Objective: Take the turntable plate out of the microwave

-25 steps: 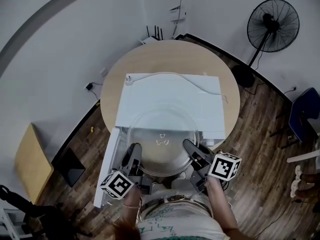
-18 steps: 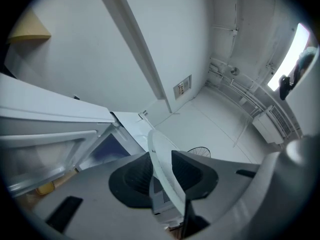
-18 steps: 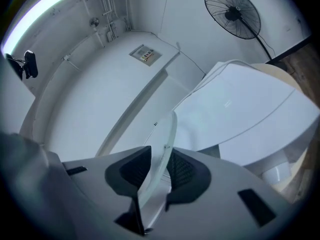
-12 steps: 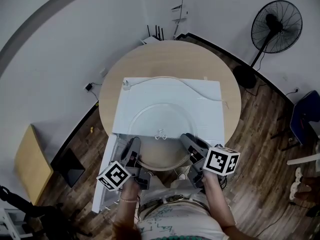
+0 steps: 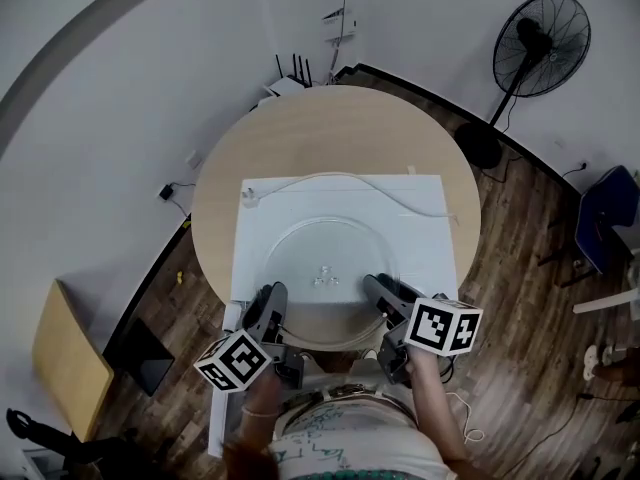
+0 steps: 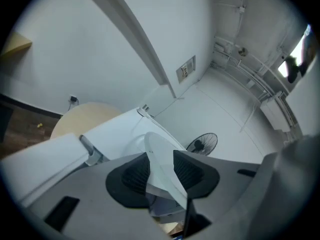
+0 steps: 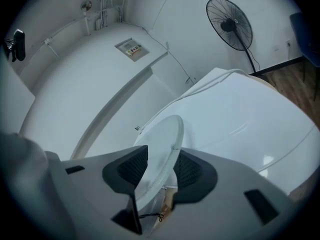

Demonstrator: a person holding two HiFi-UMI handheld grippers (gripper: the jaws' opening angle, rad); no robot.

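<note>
The turntable plate [image 5: 325, 268] has slid up-frame onto the microwave [image 5: 420, 203]. Left gripper [image 5: 268, 308] and right gripper [image 5: 385, 298] jaws have just been opening round its rim. It's out.

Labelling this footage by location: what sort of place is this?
Probably a lab or office room, not a kitchen: the microwave sits on a round wooden table, with a pedestal fan near white walls.

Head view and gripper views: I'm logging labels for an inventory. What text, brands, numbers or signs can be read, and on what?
Nothing is legible.
Wall panel: print too small to read.
Marker cubes: black-and-white square patterns, no letters.
Shirt: teal print, too blurred to read.
Microwave: no brand showing.
</note>
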